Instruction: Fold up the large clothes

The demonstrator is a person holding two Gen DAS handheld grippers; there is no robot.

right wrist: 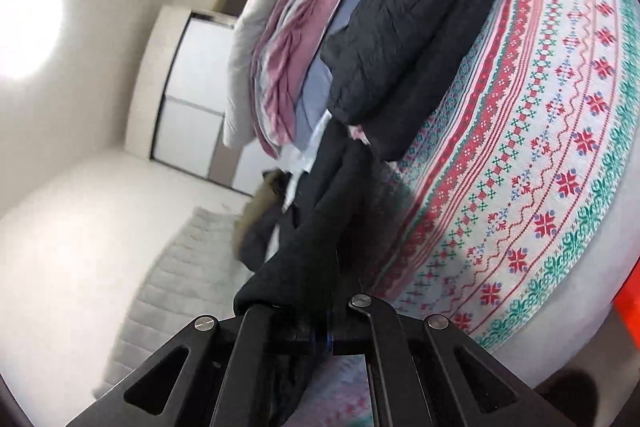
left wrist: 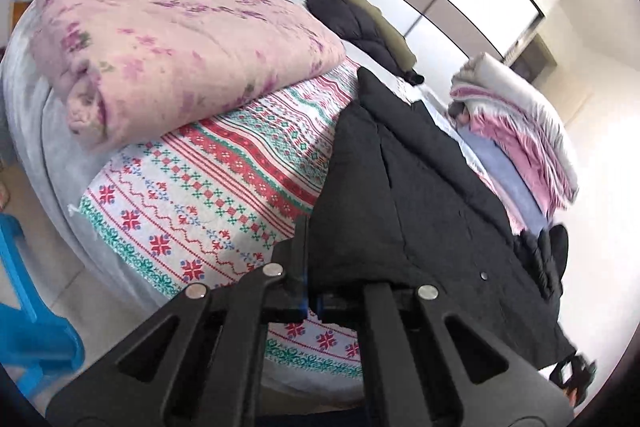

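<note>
We hold the black padded coat [left wrist: 400, 187] by two edges above the patterned bedspread [left wrist: 192, 195], which covers the bed. The left gripper [left wrist: 310, 291] has its jaws drawn together on the coat's near hem; the fabric fills the gap, so we judge it pinched, though the pads themselves are hidden by cloth. The right gripper [right wrist: 316, 311] likewise is closed down on a bunched black edge of the coat [right wrist: 400, 47], which runs away from it in a taut ridge toward the puffy body lying further up the bed. The coat sits partly on the bedspread, partly lifted between our two grips. A snap button [left wrist: 484, 275] shows on the coat front. Beside it lie a pink floral quilt [left wrist: 172, 55], a stack of folded pink and grey bedding [left wrist: 520, 131] and another dark jacket [left wrist: 360, 23]. For the step in hand, we judge it best to keep both grips level and the edge between them taut, carry it over in one sweep, and lay it down aligned with the opposite edge before releasing, since padded fabric springs back. No brand, label or legible writing is visible in either view.
</note>
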